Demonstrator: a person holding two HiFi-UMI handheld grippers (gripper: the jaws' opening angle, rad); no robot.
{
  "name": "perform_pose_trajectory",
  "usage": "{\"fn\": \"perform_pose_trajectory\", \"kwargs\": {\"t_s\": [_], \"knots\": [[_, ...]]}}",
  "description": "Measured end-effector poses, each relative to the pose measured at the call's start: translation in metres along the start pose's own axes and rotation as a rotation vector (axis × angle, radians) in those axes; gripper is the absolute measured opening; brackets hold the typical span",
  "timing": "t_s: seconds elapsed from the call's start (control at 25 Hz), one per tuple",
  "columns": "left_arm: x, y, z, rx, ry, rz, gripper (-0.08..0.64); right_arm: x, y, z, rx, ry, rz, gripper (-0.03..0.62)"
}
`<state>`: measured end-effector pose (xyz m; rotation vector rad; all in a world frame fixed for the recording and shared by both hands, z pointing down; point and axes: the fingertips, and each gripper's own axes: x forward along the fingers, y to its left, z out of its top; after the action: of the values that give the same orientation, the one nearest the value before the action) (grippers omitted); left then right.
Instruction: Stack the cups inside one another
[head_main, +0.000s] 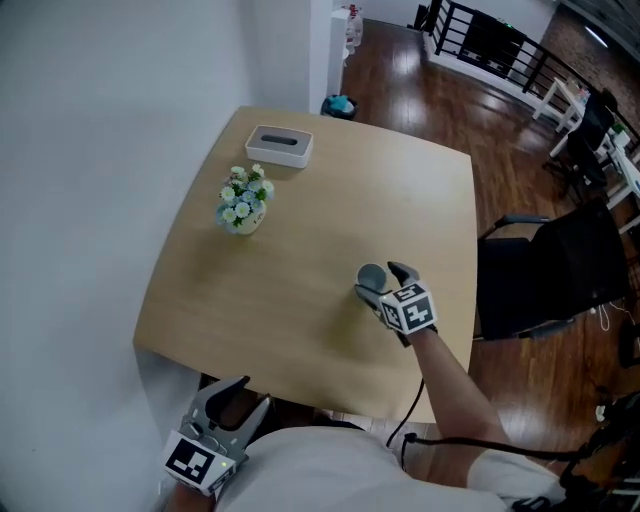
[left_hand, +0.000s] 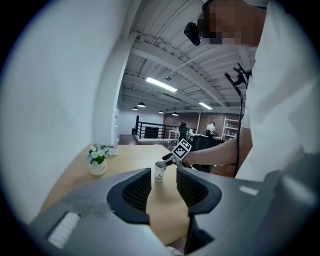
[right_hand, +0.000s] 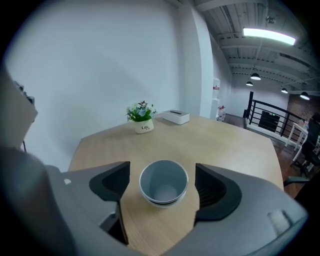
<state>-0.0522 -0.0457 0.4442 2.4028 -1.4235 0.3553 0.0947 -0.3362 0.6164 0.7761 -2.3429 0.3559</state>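
Filling most of the head view, the pale wooden tabletop (head_main: 330, 220) is set against a white wall on its left. A black chair (head_main: 560, 265) is seen just beside its right edge, on a dark wood floor. A white box (head_main: 279, 146) is placed near the far left corner, and a small flowerpot (head_main: 243, 205) with white and blue flowers is stood just in front of it, apart from it.

The left hand-held gripper (head_main: 245, 395) is held off the tabletop's near edge, close to the person's body. Its jaws are spread in the left gripper view, and nothing is gripped between them; only the distant tabletop is seen through the gap.

The right hand-held gripper (head_main: 383, 280) is held low over the right part of the tabletop, toward the near edge. Its jaws are parted wide, one on each side of the cups (right_hand: 163, 182), and a gap is left on both sides, so nothing is clamped.

The cups are stood upright on the tabletop, one seated inside another, with a second rim shown just under the top one.
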Motion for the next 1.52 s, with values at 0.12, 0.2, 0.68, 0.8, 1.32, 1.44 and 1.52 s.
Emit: {"fn": "perform_pose_trajectory", "kwargs": {"t_s": [0.12,0.2,0.68,0.8,1.32,1.44,1.52], "knots": [[-0.009,-0.006,-0.003,-0.005,0.018,0.028,0.160,-0.007,0.001,-0.002,0.020,-0.018,0.006,0.408],[-0.013,-0.011,-0.004,-0.004,0.027,0.029,0.160,-0.019,0.010,-0.002,0.025,-0.035,0.011,0.408],[-0.050,-0.024,-0.006,0.087,-0.028,-0.137,0.160,-0.137,0.111,-0.043,0.119,-0.124,-0.052,0.408],[-0.077,-0.020,-0.016,0.085,-0.037,-0.181,0.160,-0.165,0.153,-0.056,0.129,-0.132,-0.086,0.408],[-0.188,0.002,-0.086,0.085,-0.057,-0.303,0.160,-0.245,0.342,-0.116,0.226,-0.139,-0.179,0.407],[-0.206,0.001,-0.092,0.096,-0.060,-0.327,0.160,-0.257,0.374,-0.125,0.232,-0.131,-0.203,0.403],[-0.217,0.000,-0.093,0.100,-0.071,-0.334,0.160,-0.259,0.391,-0.127,0.226,-0.122,-0.207,0.403]]}}
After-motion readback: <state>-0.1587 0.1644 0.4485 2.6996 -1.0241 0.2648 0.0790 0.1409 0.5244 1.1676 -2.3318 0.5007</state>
